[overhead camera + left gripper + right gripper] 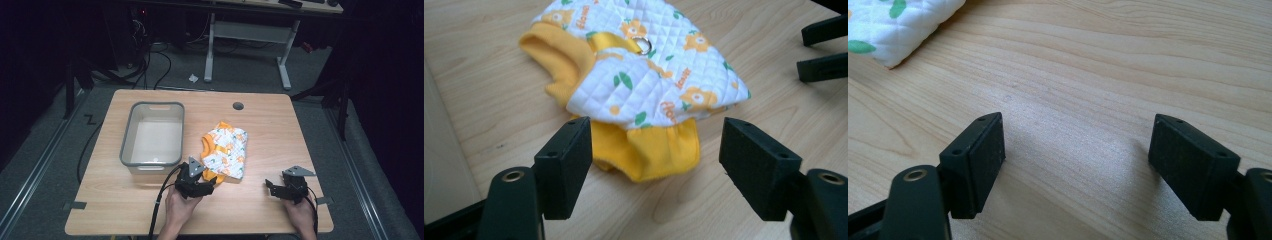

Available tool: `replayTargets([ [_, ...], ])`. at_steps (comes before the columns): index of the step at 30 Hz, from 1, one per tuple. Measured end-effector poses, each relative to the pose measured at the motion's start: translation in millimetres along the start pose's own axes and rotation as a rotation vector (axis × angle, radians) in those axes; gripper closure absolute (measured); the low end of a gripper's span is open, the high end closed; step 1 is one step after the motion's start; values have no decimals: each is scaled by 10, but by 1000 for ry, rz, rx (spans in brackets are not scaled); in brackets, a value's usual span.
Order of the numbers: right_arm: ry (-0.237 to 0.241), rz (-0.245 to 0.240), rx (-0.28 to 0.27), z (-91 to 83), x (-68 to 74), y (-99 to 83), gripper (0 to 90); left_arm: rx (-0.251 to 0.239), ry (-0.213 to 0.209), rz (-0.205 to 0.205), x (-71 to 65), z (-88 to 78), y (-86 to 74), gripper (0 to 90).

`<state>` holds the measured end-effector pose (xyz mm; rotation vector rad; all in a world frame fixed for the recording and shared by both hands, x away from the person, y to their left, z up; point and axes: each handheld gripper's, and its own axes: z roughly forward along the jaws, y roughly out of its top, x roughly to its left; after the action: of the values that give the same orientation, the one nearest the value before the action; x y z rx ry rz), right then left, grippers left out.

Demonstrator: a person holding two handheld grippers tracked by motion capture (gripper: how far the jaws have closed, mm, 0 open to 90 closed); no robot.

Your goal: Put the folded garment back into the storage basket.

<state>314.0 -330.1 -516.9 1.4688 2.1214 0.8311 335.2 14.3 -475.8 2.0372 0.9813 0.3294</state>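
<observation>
A small quilted white garment (226, 150) with orange flowers and yellow trim lies crumpled on the middle of the wooden table (270, 125). My left gripper (207, 179) hovers at the garment's near edge with its jaws wide apart. In the left gripper view the yellow hem (659, 150) lies just beyond and between the open jaws (656, 150), untouched. A metal ring (642, 45) sits on a yellow strap on the garment's back. My right gripper (270, 187) is open at the front right, over bare wood (1078, 145). A corner of the garment (893, 25) lies to its far left.
A grey see-through bin (152, 106) stands empty at the table's left, close beside my left gripper; its wall (439, 165) borders the left gripper view. A cable hole (238, 106) sits near the far edge. Another desk's white legs (285, 65) and floor cables lie beyond.
</observation>
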Motion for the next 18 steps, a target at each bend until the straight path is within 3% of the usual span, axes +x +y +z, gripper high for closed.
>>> replayTargets([
  [2,0,0,0,0,0,0,229,26,15,1,2,31,44,302],
  [8,0,-1,0,0,-1,0,229,51,9,1,16,114,138,315],
  [14,0,-1,1,0,-1,0,229,74,5,-26,42,207,236,311],
  [18,0,-1,0,0,-1,0,229,97,20,-3,39,282,319,294],
])
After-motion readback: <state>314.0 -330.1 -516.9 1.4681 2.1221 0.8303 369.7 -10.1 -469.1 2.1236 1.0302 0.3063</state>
